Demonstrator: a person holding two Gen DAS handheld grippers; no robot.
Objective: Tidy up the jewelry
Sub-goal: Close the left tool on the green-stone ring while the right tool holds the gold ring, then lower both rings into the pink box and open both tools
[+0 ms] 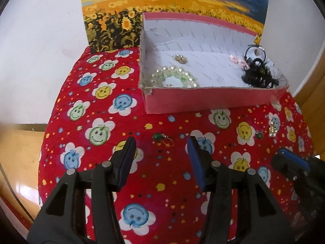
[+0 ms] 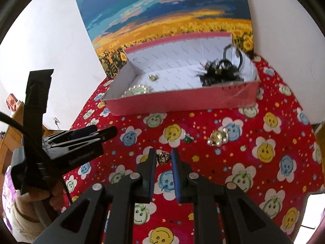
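Left gripper is hanging half open with nothing between its jaws, hovering over the red smiley cloth, and a green bead earring is lying just past its tips. Beyond, the pink box is holding a pearl bracelet and a black feathery piece, its details hard to read. Switching views, the right gripper is pinching a small dark-gold trinket, too blurred to name, near a gold-and-pearl piece.
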